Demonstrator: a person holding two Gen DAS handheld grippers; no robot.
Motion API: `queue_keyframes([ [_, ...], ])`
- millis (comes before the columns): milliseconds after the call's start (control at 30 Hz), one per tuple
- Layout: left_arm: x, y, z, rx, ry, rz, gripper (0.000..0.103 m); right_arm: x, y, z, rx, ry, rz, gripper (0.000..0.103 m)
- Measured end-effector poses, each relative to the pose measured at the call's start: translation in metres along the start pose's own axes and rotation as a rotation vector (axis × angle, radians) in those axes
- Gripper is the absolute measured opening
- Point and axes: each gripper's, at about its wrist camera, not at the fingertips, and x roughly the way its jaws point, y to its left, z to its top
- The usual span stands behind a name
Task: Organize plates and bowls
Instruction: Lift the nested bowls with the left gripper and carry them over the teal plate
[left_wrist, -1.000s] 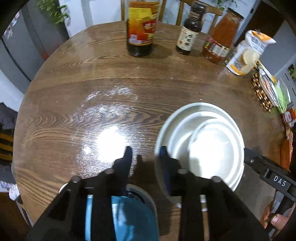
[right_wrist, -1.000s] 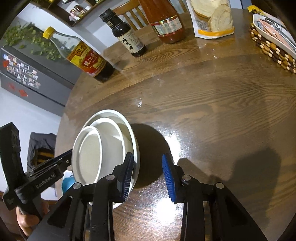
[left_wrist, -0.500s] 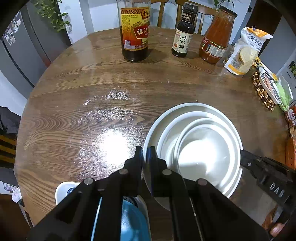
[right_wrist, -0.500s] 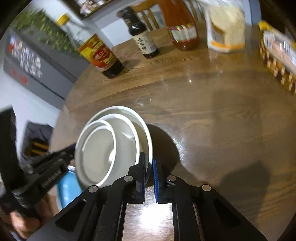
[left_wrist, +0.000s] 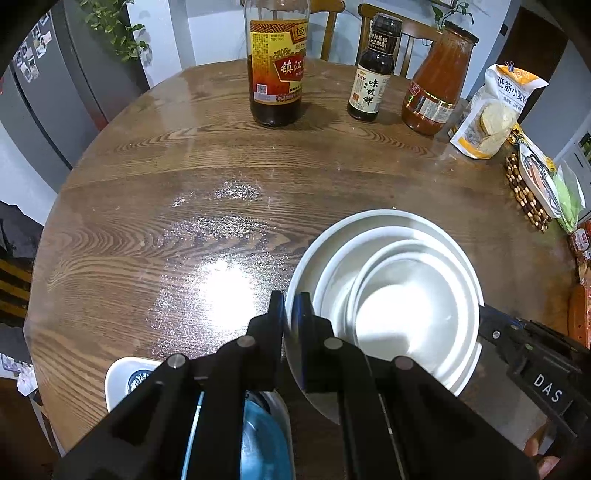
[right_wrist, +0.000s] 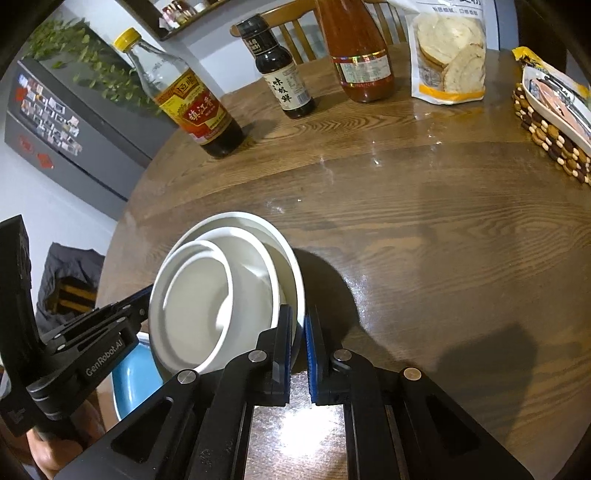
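White bowls (left_wrist: 388, 295) are nested already and I've got both fingers clamped on the outer rim, blue plate (left_wrist: 258, 435) still left.

Round wooden table (left_wrist: 221, 177) — vinegar bottle (left_wrist: 277, 74), soy bottle (left_wrist: 373, 81), red sauce jar (left_wrist: 439, 88) stood top centre; flour bag (left_wrist: 491, 114) upper right.

Left hand-held gripper (left_wrist: 291, 314) clamping white bowl stack's (left_wrist: 406, 221) rim, wooden table (left_wrist: 184, 192)
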Motion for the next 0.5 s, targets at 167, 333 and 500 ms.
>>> queue_keyframes([
  [167,-0.001,-0.001,-0.001,-0.002,-0.007,-0.002,0.004,-0.006,0.001,-0.001,-0.009,-0.013,-0.001,0.011],
  [333,-0.013,-0.003,0.0,0.004,-0.042,0.001,0.004,-0.019,0.006,0.0,-0.02,-0.043,0.002,0.011],
  [500,-0.031,0.0,-0.001,0.006,-0.084,0.005,0.004,-0.035,0.017,0.0,-0.046,-0.073,0.01,0.011],
])
